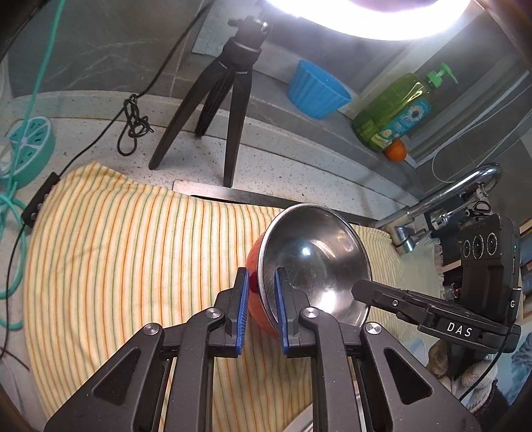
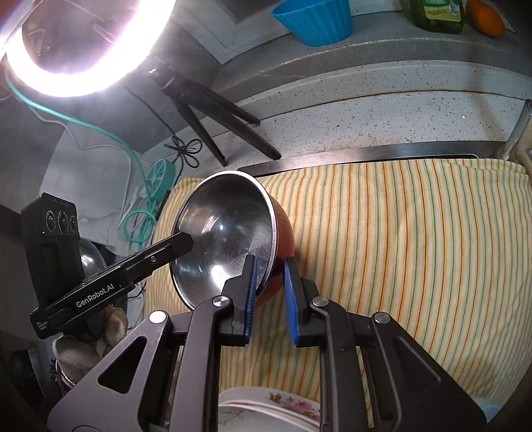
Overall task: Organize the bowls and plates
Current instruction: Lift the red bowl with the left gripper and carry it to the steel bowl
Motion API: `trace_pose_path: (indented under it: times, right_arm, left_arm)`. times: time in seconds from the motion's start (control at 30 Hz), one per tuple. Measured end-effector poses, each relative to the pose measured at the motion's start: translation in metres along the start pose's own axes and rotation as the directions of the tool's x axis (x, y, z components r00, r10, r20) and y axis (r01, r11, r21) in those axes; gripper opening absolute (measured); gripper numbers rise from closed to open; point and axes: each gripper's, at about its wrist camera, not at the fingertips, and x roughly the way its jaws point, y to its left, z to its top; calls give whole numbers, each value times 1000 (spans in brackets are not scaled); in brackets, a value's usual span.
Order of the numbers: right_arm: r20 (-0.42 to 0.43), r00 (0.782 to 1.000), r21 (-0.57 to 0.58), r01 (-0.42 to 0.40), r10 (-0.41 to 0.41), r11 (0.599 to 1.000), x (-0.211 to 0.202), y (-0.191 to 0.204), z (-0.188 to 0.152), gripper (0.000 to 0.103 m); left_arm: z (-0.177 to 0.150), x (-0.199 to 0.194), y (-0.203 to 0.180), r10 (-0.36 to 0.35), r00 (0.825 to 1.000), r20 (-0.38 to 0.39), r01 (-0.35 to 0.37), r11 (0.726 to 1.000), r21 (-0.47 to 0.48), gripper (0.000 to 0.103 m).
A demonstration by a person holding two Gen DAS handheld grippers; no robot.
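Observation:
A bowl (image 1: 316, 252), steel inside and orange-red outside, hangs tilted just above the striped towel (image 1: 116, 249). My left gripper (image 1: 262, 277) is shut on the bowl's near rim, one blue pad inside and one on the orange wall. In the right wrist view the same bowl (image 2: 226, 232) is pinched at its other rim by my right gripper (image 2: 270, 266), also shut. Each gripper shows in the other's view: the right gripper (image 1: 362, 289) at the bowl's right edge, the left gripper (image 2: 183, 242) at its left edge.
A black tripod (image 1: 229, 99) with a ring light (image 1: 365, 16) stands behind the towel. On the back ledge are a blue ribbed cup (image 1: 316, 89), a green soap bottle (image 1: 395, 113) and an orange (image 1: 395, 151). A faucet (image 1: 449, 196) is at right. Flowered plates (image 2: 266, 408) lie near my right gripper.

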Motion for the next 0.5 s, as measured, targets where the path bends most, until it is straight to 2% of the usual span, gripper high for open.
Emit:
trace_pose_path:
  times: [0.27, 0.5]
  right_arm:
    - [17, 999, -35, -38, 39, 999, -28, 24, -27, 16]
    - [17, 998, -105, -52, 54, 993, -44, 53, -58, 16]
  left_arm:
    - [-28, -40, -5, -8, 997, 72, 9, 1000, -13, 13]
    - [-62, -74, -4, 2, 995, 102, -1, 1000, -15, 13]
